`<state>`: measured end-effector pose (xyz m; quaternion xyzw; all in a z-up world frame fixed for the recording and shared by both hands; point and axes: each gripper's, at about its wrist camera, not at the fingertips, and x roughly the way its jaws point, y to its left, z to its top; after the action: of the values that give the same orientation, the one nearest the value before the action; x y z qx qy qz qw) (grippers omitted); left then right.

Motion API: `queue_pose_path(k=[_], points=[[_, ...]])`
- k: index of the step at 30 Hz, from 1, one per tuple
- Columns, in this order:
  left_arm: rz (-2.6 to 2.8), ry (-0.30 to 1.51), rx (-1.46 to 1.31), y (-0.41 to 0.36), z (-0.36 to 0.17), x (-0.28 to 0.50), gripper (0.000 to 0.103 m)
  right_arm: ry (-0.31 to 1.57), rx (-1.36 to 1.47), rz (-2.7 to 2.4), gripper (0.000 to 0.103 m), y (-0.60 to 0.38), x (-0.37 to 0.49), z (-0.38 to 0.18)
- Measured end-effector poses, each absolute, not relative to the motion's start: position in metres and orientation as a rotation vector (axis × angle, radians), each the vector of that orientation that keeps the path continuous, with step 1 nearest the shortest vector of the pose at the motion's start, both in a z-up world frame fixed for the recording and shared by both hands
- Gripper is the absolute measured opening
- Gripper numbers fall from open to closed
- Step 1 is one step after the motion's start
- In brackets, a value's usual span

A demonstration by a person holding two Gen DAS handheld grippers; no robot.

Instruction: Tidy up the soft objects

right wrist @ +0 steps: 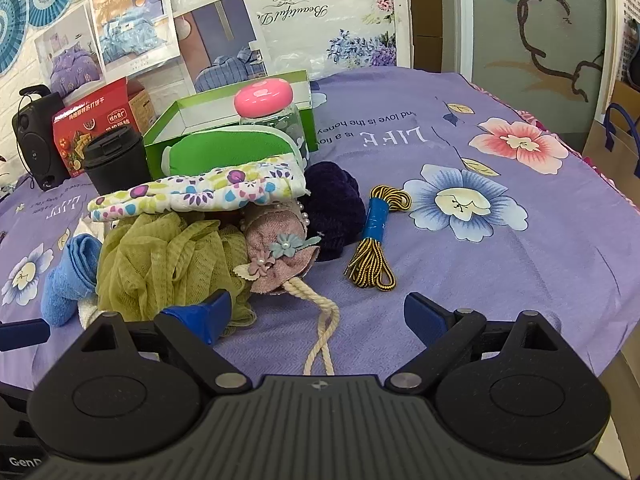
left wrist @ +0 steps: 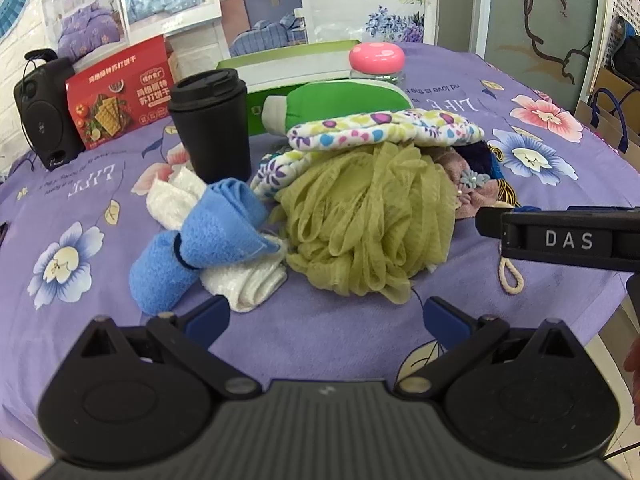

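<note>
Your left tool point(left wrist: 326, 316) has its blue pads spread wide with nothing between them, poised low over the purple flowered cloth on the tabletop point(left wrist: 340, 340). Just ahead of it lies the heap of soft things: an olive mesh bath pouf point(left wrist: 360, 216), with a blue towel point(left wrist: 216, 228) and a white cloth point(left wrist: 248, 280) touching its left side. A spotted fabric piece point(left wrist: 380, 128) rests on top of the pouf.

Your right tool point(right wrist: 318, 314) is likewise spread apart and empty, with the pouf's cream rope loop point(right wrist: 322, 328) lying between its pads. Beyond sit a pink flowered pouch point(right wrist: 280, 256), a dark purple plush piece point(right wrist: 336, 208) and, apart to the right, black-and-yellow laces point(right wrist: 376, 236).
</note>
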<state>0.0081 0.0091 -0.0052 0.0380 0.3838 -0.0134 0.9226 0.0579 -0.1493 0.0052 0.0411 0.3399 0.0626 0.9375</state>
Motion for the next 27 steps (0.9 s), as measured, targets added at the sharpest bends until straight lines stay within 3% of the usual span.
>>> queue_pose_path(k=[9, 18, 27], points=[[-0.019, 0.798, 0.089, 0.017, -0.006, 0.012, 0.103, 0.697, 0.098, 0.126, 0.080, -0.150, 0.062, 0.002], [0.096, 0.769, 0.033, 0.089, -0.005, -0.006, 0.103, 0.650, 0.195, 0.250, 0.080, -0.157, 0.060, 0.004], [0.131, 0.835, 0.055, 0.101, -0.034, 0.042, 0.103, 0.732, 0.115, 0.337, 0.080, -0.132, 0.078, -0.009]])
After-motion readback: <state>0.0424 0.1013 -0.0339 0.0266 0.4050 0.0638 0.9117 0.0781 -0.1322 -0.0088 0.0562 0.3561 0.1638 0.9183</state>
